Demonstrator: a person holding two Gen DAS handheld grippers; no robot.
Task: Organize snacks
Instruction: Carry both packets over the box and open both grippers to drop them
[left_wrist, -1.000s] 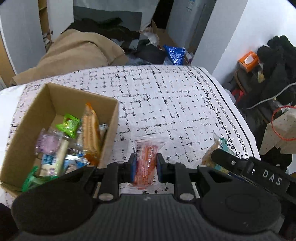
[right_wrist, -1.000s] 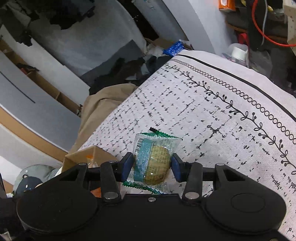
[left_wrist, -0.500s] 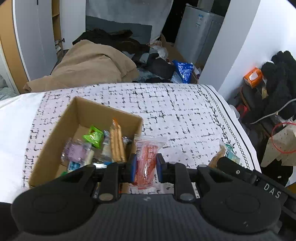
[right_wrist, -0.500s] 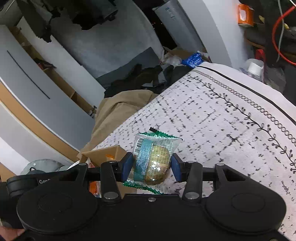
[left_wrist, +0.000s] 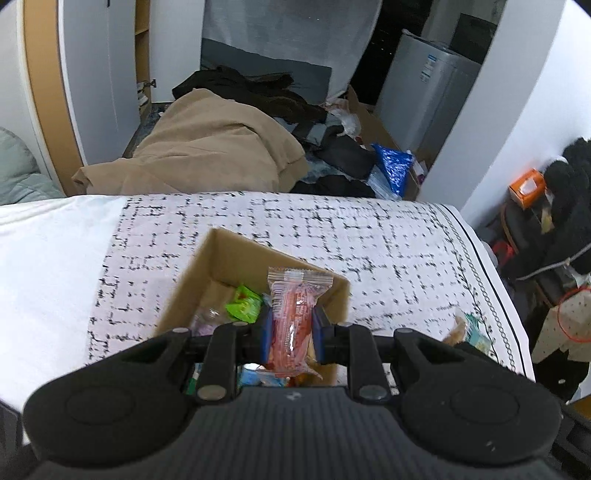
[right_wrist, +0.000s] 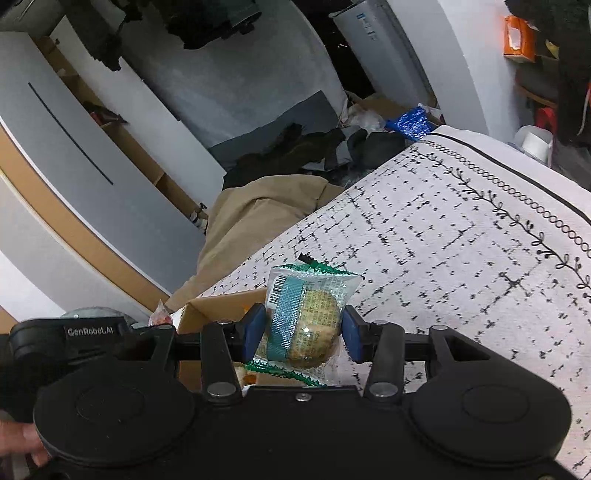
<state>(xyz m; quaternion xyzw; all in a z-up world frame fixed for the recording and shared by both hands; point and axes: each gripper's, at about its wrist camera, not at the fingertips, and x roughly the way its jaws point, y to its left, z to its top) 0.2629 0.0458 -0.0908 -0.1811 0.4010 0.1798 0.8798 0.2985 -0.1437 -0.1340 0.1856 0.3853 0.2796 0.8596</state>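
Jaws of the left gripper (left_wrist: 291, 334) clamp a clear-wrapped orange-red snack packet (left_wrist: 293, 317) above the open brown cardboard box (left_wrist: 218, 258) of snacks. Right gripper (right_wrist: 301, 334), jaws closed, pinches a round golden pastry in clear green-edged wrapper (right_wrist: 308, 325) right of the box; "GenRobot.AI" reads on the left gripper's black casing.
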